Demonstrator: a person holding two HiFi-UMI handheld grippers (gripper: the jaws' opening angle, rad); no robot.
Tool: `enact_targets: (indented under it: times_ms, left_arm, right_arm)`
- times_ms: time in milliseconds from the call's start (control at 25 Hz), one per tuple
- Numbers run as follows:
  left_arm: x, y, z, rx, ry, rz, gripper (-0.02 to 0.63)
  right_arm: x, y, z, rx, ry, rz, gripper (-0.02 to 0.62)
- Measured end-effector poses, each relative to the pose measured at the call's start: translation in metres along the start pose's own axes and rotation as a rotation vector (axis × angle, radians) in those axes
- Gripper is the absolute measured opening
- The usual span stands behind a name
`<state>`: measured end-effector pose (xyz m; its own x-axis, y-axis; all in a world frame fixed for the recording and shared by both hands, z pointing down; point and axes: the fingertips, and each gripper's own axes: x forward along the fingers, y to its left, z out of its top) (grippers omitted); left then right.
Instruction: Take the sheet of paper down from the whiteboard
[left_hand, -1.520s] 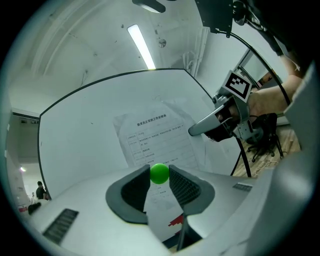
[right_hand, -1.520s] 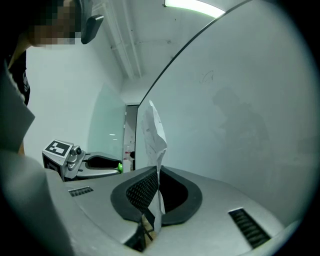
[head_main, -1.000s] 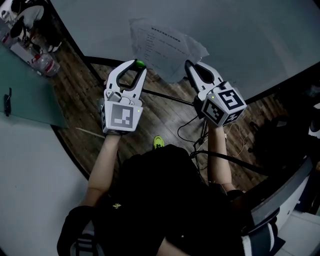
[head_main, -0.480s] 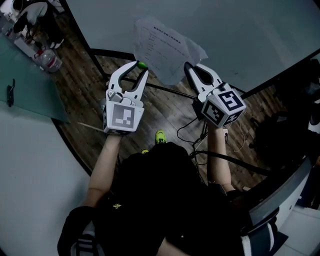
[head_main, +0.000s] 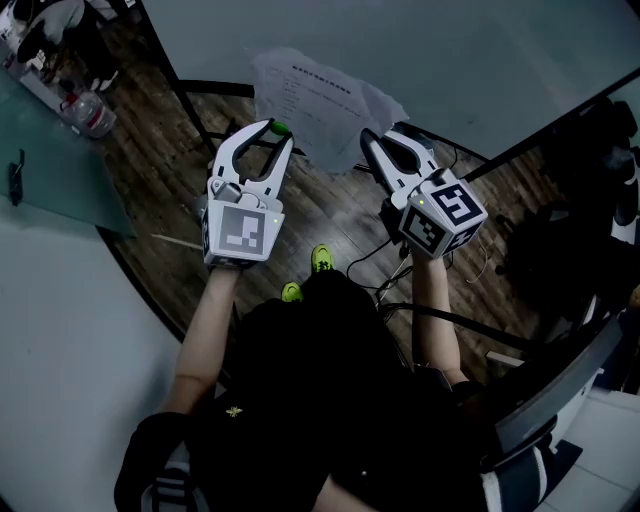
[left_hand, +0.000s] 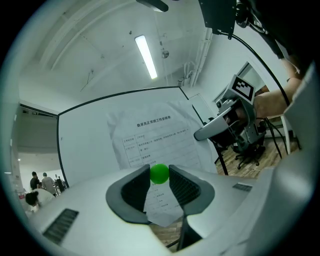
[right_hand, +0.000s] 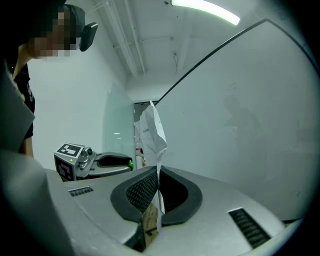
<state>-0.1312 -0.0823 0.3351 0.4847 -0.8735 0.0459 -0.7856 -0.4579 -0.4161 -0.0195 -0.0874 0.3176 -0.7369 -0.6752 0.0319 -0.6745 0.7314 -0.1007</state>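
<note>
**Sheet freed from the board, held at its lower edge.**
The creased sheet of paper (head_main: 315, 105) stands in front of the whiteboard (head_main: 450, 60), apparently peeled away from it. The right gripper (head_main: 372, 142) pinches its lower corner between near-closed jaws. The left gripper (head_main: 264, 132), just beside it, grips a small green ball (left_hand: 159, 173), probably the magnet, at its jaw tips. The removal looks nearly complete; next the sheet must be drawn clear without loosening that thin pinch.

**Head view:** from above the person, steeply down, close on the left gripper (head_main: 272, 128) and right gripper (head_main: 380, 135). **Left gripper view:** faces the whiteboard (left_hand: 85, 135) squarely. **Right gripper view:** skims it obliquely, leftward. All three share the sheet of paper (head_main: 318, 100).
</note>
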Motion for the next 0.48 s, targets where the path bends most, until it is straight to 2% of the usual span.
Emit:
enact_targets:
  times_ms: [480]
  left_arm:
    - [-0.018,-0.011,0.011,0.007,-0.004,0.015,0.126]
  right_arm:
    - [-0.013,0.022,0.000,0.018,-0.016,0.063,0.028]
